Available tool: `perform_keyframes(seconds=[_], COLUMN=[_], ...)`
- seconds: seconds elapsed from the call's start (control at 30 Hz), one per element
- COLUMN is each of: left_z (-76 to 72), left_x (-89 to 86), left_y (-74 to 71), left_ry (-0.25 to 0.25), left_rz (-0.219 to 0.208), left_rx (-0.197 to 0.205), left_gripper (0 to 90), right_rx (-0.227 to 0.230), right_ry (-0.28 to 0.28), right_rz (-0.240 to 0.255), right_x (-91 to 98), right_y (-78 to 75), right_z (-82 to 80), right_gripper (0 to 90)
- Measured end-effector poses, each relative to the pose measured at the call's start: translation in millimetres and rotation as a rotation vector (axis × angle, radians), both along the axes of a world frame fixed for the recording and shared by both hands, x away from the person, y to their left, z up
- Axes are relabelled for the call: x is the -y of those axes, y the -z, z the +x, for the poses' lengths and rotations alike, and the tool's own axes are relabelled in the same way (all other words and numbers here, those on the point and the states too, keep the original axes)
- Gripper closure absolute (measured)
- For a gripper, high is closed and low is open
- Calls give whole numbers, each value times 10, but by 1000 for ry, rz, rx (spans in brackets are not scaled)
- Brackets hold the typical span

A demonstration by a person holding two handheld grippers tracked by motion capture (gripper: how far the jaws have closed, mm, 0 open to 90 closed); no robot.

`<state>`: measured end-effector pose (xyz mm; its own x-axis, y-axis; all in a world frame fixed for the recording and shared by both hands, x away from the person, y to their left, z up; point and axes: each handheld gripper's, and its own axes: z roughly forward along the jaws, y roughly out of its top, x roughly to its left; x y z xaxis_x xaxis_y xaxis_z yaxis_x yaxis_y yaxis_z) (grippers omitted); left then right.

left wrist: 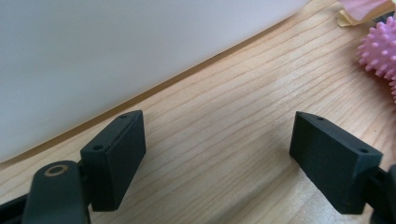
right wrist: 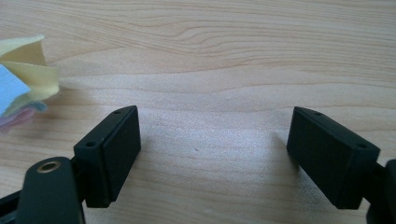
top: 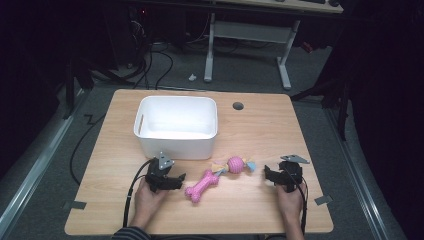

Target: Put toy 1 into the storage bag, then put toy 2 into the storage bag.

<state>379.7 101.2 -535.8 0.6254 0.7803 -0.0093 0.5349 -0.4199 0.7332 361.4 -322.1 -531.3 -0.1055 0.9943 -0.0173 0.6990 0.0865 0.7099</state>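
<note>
A pink bone-shaped toy (top: 201, 186) lies on the wooden table (top: 260, 125) near the front, between my two grippers. Just behind it rests a pink spiky ball toy (top: 235, 164) with pastel cloth tails at both ends. My left gripper (top: 176, 181) rests on the table left of the bone, open, with bare wood between its jaws (left wrist: 217, 154); the spiky ball (left wrist: 380, 51) shows at the upper right of its view. My right gripper (top: 268, 176) sits right of the ball toy, open and empty (right wrist: 212, 149), with the cloth tails (right wrist: 25, 79) at the left.
A white rectangular bin (top: 177, 126) stands empty behind the left gripper; its wall (left wrist: 116, 51) fills the upper left gripper view. A round cable hole (top: 238, 106) sits at the table's back. Desk legs and cables lie on the floor beyond.
</note>
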Motion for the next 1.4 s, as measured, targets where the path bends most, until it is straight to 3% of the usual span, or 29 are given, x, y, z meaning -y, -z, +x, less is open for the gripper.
perform_keyframes(seconds=[0.43,0.8,1.23,1.4], left_z=[-13,-2,8,-4], left_x=[0,-10,-48,-91], left_y=[2,-1,-69,-140], left_ry=[-11,17,27,32], left_rz=[2,4,27,-4], left_rx=[-3,-5,-47,-57], left_gripper=[168,162,189,200], right_rx=[1,2,3,4], right_ry=[-2,-7,-16,-16], right_rz=[-1,-1,1,1], right_x=[-3,-5,-12,-12], right_y=[0,0,-2,-2], right_z=[-7,-5,-7,-5], right_gripper=[178,181,195,196])
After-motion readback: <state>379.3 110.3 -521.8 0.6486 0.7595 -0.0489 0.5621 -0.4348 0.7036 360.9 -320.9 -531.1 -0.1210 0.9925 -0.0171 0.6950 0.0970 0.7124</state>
